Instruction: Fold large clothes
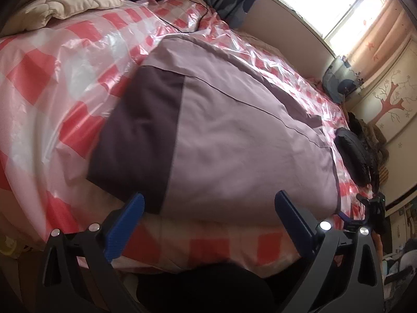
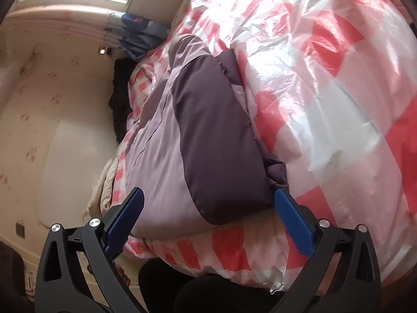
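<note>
A large lilac jacket (image 1: 234,135) with dark purple panels lies flat on the bed (image 1: 52,83), which is covered by a red-and-white checked sheet under clear, shiny plastic. The jacket is the landmark here. It sits near the front edge of the bed, its bottom edge running close to that edge.

The left claw (image 1: 208,210) hangs just in front of the jacket's near edge, its two blue fingers (image 1: 127,221) spread wide and gripping nothing. One finger lines up with the dark purple panel at the jacket's left side, the other with the lilac cloth further right. Whether the tips touch the cloth cannot be told.

The right claw (image 2: 208,206) sits at the other end of the jacket (image 2: 166,156), also spread wide with nothing between its fingers. Its right finger (image 2: 292,221) is just beside a bunched dark purple fold at the jacket's edge; its left finger points at the lilac part. In the left wrist view the right claw (image 1: 365,214) shows small, beyond the jacket's right end.

Behind the jacket, at the far left, a cream quilt (image 1: 65,5) is heaped on the bed. To the jacket's right lies a black bundle (image 1: 354,156). Beyond the jacket, past the far side of the bed, a bright window (image 1: 331,2) with a pale curtain lets in light. Dark trousers of the person (image 2: 208,292) show below the jacket, against the bed's front edge.
</note>
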### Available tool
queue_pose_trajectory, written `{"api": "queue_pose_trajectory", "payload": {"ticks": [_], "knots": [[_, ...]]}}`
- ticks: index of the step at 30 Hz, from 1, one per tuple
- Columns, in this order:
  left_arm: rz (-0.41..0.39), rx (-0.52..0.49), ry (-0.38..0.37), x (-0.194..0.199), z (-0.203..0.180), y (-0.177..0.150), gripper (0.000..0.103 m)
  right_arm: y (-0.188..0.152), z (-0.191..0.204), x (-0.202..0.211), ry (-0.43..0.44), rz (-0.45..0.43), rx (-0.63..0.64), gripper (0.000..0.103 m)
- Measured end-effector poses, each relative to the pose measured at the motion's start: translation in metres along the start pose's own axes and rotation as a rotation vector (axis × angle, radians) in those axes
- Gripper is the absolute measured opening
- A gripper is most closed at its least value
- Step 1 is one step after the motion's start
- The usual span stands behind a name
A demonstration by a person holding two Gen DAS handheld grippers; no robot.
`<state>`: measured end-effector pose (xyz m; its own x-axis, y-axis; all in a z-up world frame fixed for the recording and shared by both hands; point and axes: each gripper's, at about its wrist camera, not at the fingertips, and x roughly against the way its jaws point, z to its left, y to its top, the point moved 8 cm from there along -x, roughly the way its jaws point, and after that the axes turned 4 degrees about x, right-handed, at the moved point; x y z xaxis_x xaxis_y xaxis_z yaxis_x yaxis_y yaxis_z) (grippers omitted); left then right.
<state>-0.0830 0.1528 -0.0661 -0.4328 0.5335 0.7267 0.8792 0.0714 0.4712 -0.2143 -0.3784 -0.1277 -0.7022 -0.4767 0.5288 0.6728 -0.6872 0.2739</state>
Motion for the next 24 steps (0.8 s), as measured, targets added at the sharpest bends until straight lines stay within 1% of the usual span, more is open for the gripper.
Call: {"api": "queue_pose_trajectory", "payload": {"ticks": [2,4,5,9,11,13,15,17,18,20,22,24], "knots": [[0.023,-0.007,-0.037,-0.002,-0.013,-0.008,0.096,-0.007,0.001,0.003,0.018,0.000,-0.013,0.097],[0.041,0.011,-0.064,-0.005,-0.020,-0.014,0.096,-0.018,-0.004,-0.002,0.054,0.035,-0.055,0.097],[0.053,0.025,-0.078,-0.009,-0.022,-0.015,0.096,-0.019,-0.006,-0.006,0.079,0.038,-0.068,0.097],[0.105,0.079,-0.139,-0.021,-0.040,-0.019,0.096,-0.008,-0.006,-0.019,0.132,0.007,-0.098,0.097],[0.130,0.080,-0.212,-0.025,-0.064,-0.021,0.096,0.003,0.007,-0.019,0.168,-0.014,-0.090,0.097],[0.172,0.079,-0.300,-0.034,-0.094,-0.027,0.096,0.013,0.033,-0.011,0.241,-0.040,-0.054,0.097],[0.237,0.092,-0.411,-0.051,-0.130,-0.034,0.096,0.020,0.054,-0.006,0.284,-0.037,-0.013,0.097],[0.317,0.129,-0.527,-0.076,-0.166,-0.045,0.096,0.026,0.067,-0.007,0.285,-0.018,0.014,0.097],[0.354,0.140,-0.568,-0.089,-0.181,-0.049,0.096,0.028,0.071,-0.008,0.288,-0.006,0.020,0.097],[0.410,0.172,-0.604,-0.123,-0.209,-0.059,0.096,0.033,0.075,-0.009,0.314,0.012,0.011,0.097],[0.450,0.214,-0.632,-0.150,-0.226,-0.066,0.096,0.036,0.078,-0.010,0.327,0.029,0.019,0.097],[0.442,0.254,-0.613,-0.169,-0.230,-0.068,0.096,0.033,0.074,-0.012,0.316,0.049,0.034,0.097]]}}
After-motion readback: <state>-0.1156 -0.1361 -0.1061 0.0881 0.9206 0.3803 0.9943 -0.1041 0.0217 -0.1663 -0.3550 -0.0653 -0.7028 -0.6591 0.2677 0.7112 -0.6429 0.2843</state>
